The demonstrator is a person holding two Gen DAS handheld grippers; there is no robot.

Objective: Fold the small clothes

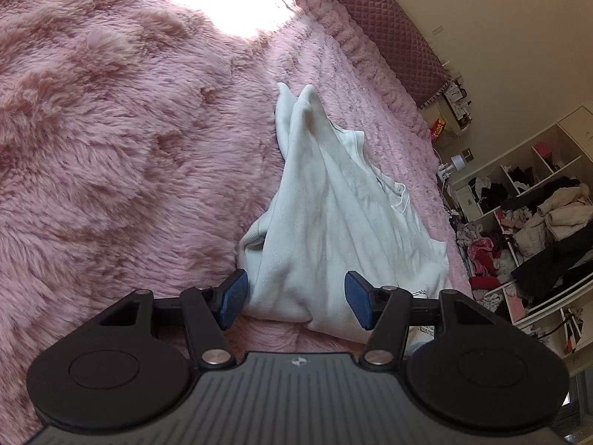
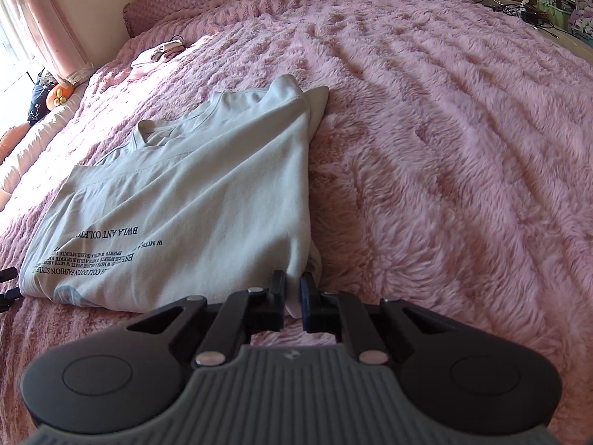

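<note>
A white T-shirt (image 2: 192, 200) with dark printed lettering lies partly folded on the pink furry blanket (image 2: 444, 148). My right gripper (image 2: 294, 294) is shut on the shirt's near right corner, and a strip of white cloth shows between its pads. In the left wrist view the same T-shirt (image 1: 333, 215) lies bunched in long folds. My left gripper (image 1: 297, 300) stands open over its near edge, with cloth between the blue pads (image 1: 234, 296) and a gap on the right side.
The quilted headboard (image 1: 389, 26) runs along the bed's far side. Cluttered white shelves (image 1: 537, 204) with clothes stand beyond the bed. A small pink garment (image 2: 155, 57) lies far up the blanket, near a curtain (image 2: 48, 18).
</note>
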